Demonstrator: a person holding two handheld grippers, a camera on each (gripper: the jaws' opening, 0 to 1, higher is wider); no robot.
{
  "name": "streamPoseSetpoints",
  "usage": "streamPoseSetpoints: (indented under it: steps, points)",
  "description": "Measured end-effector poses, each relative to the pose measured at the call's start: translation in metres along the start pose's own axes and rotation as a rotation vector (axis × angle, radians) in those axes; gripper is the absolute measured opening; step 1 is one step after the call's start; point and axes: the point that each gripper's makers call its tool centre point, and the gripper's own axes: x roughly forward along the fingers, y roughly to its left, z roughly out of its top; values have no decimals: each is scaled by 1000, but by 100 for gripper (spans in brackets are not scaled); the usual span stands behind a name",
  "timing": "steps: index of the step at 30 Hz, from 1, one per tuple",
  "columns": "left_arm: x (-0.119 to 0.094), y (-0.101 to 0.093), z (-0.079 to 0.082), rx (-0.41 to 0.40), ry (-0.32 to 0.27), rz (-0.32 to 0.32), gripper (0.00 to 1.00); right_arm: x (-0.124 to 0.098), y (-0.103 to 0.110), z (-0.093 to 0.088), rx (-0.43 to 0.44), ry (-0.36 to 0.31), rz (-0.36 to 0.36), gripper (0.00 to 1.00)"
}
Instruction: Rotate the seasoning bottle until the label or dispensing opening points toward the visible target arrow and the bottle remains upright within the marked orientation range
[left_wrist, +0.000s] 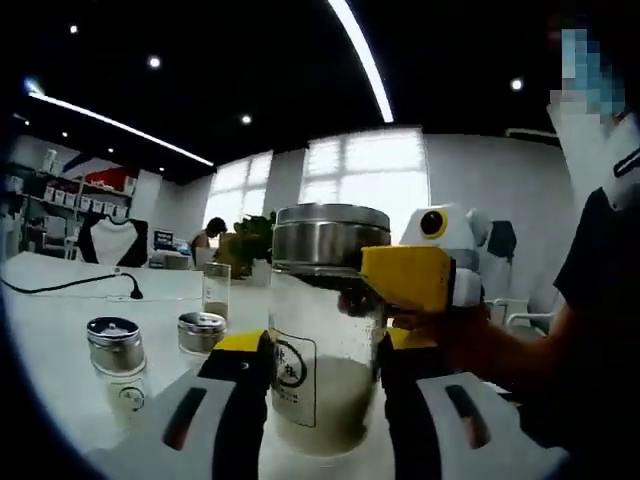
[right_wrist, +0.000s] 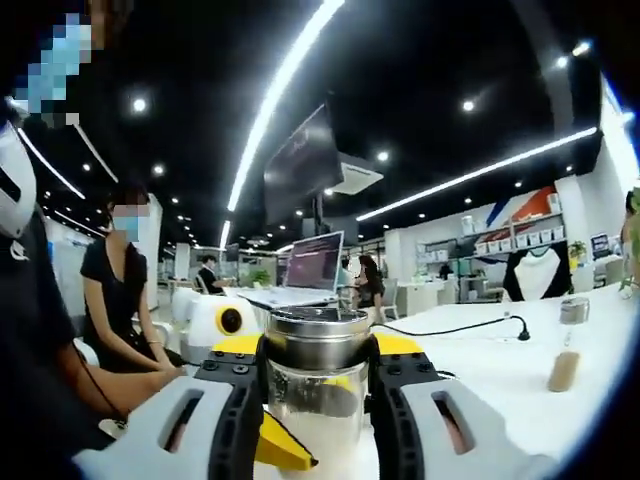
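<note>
**Both grippers closed on one upright bottle**

In the left gripper view, the left gripper (left_wrist: 322, 375) has its fingers (left_wrist: 240, 400) pressed against the lower glass of the seasoning bottle (left_wrist: 325, 330). The right gripper (left_wrist: 415, 275) reaches in from the right at the metal cap, a hand (left_wrist: 455, 335) behind it. In the right gripper view, its fingers (right_wrist: 235, 400) flank the bottle just beneath the cap.

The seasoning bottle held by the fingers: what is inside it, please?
The seasoning bottle holds a pale, whitish powder in its lower part; the glass above looks empty. A label hides part of the fill, and the metal lid covers the dispensing opening.
</note>
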Motion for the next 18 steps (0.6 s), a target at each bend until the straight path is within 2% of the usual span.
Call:
streamPoseSetpoints:
  steps: [3, 4, 7, 9, 10, 12, 14, 15, 18]
  points:
    - [0, -2, -3, 21, 24, 3, 46, 1, 0, -4, -19, 10, 1, 38]
    - [1, 1, -6, 34, 55, 27, 46, 2, -1, -5, -28, 20, -6, 38]
    - [0, 9, -7, 70, 78, 89, 46, 2, -5, -7, -46, 29, -35, 38]
    - [0, 18, -5, 106, 82, 156, 46, 1, -13, -6, -74, 32, -91, 38]
    - [-1, 25, -5, 136, 93, 209, 46, 1, -18, -6, -77, 41, -122, 38]
    - [-2, 35, -7, 206, 135, 305, 46, 1, -28, -9, -65, 66, -199, 38]
    - [-2, 38, -9, 276, 160, 350, 46, 4, -30, -12, -54, 71, -228, 39]
    - [-2, 39, -10, 279, 167, 369, 46, 5, -31, -13, -60, 76, -247, 39]
    - [-2, 47, -12, 353, 192, 461, 46, 6, -39, -18, -116, 114, -350, 40]
